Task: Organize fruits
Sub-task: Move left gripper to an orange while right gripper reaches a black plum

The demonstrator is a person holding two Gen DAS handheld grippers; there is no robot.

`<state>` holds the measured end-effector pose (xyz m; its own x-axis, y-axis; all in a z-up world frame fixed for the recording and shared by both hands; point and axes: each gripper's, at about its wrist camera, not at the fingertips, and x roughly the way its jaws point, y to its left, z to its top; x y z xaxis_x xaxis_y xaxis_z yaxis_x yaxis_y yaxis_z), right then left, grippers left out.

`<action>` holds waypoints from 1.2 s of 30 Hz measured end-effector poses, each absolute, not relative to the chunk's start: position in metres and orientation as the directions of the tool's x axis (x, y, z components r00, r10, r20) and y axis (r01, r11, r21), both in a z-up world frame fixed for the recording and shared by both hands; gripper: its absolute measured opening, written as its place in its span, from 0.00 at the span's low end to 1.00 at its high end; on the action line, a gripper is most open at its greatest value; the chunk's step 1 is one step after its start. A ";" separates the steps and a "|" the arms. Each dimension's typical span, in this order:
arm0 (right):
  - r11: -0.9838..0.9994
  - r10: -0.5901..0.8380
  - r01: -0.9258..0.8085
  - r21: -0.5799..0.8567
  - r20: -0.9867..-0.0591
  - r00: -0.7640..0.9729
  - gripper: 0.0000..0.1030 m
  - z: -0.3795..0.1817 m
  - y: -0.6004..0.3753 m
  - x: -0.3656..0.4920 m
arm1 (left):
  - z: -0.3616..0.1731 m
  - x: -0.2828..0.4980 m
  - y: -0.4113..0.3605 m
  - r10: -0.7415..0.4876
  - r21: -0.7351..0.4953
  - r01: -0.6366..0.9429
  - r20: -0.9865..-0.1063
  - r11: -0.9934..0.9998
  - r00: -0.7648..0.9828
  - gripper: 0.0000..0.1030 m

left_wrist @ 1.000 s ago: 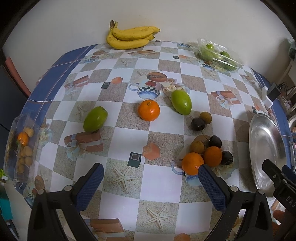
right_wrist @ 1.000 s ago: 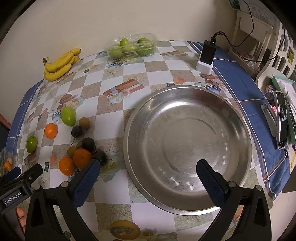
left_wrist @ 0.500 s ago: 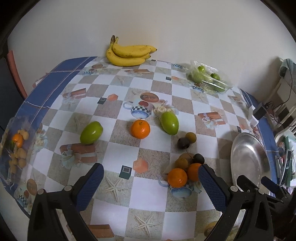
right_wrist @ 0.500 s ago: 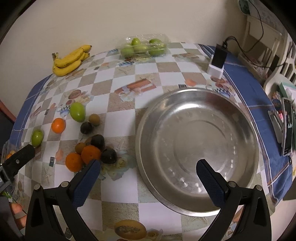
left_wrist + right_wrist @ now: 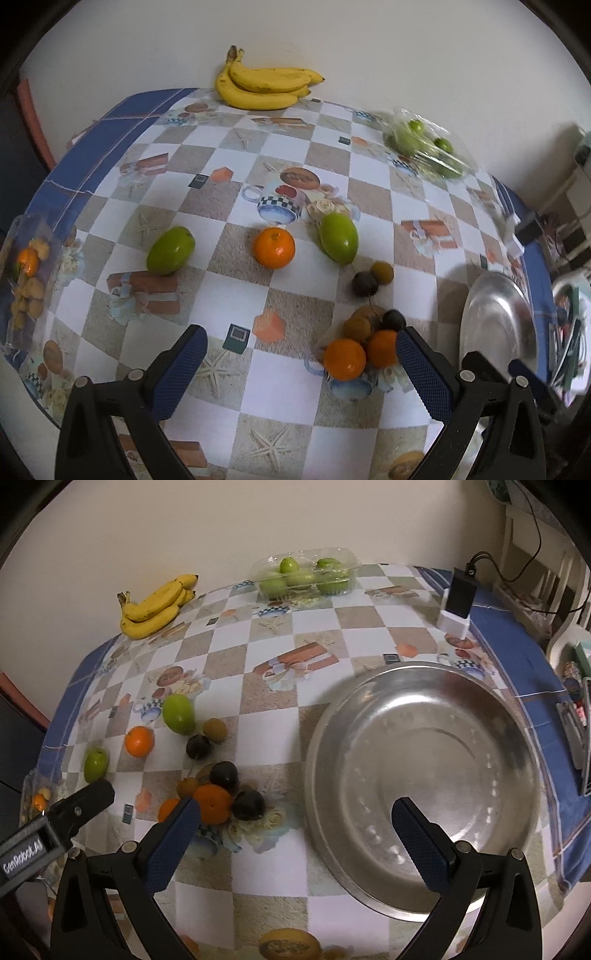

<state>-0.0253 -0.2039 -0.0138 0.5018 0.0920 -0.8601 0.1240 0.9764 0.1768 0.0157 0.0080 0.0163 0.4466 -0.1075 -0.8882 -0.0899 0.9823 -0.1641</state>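
Both grippers released above a fruit-strewn table (image 5: 280, 709)

The empty steel basin (image 5: 424, 790) sits right; bananas (image 5: 264, 90) lie by the wall; oranges (image 5: 345, 359) and dark fruits cluster beside the basin. Left gripper (image 5: 301, 363) and right gripper (image 5: 295, 834) hover, jaws spread, holding nothing.

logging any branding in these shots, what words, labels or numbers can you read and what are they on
"GenRobot.AI": white letters on a label on the side of the left hand-held gripper, seen in the right wrist view; slightly blurred, so this is the likely reading.
The items at the far right edge, past the tablecloth, may carry print, but it is too small and blurred to read.
No readable text on the fruit or the metal basin.
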 end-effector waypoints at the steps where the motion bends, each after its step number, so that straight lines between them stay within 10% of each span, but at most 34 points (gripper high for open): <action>1: 0.976 0.096 0.123 0.182 -0.857 0.506 1.00 -0.013 -0.203 -0.024 | 0.018 0.018 0.008 -0.106 -0.165 -0.094 -0.887 0.982 0.450 1.00; 11: 0.967 0.156 0.085 0.240 -0.822 0.548 0.98 -0.004 -0.190 -0.002 | 0.023 0.046 0.011 -0.107 -0.202 -0.169 -0.887 0.965 0.449 0.92; 21: 0.958 0.220 0.070 0.277 -0.873 0.436 0.48 -0.034 -0.182 0.012 | -0.003 0.056 0.009 -0.170 -0.258 -0.199 -0.912 0.945 0.373 0.83; 36: 0.949 0.240 0.119 0.292 -0.913 0.329 0.33 -0.066 -0.185 0.014 | -0.045 0.047 -0.005 -0.271 -0.316 -0.223 -0.939 0.922 0.211 0.63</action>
<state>0.0137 -0.1848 -0.0661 0.3293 0.2395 -0.9133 0.1186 0.9491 0.2917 0.0470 -0.0050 -0.0454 0.2113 -0.2709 -0.9391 -0.2227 0.9222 -0.3161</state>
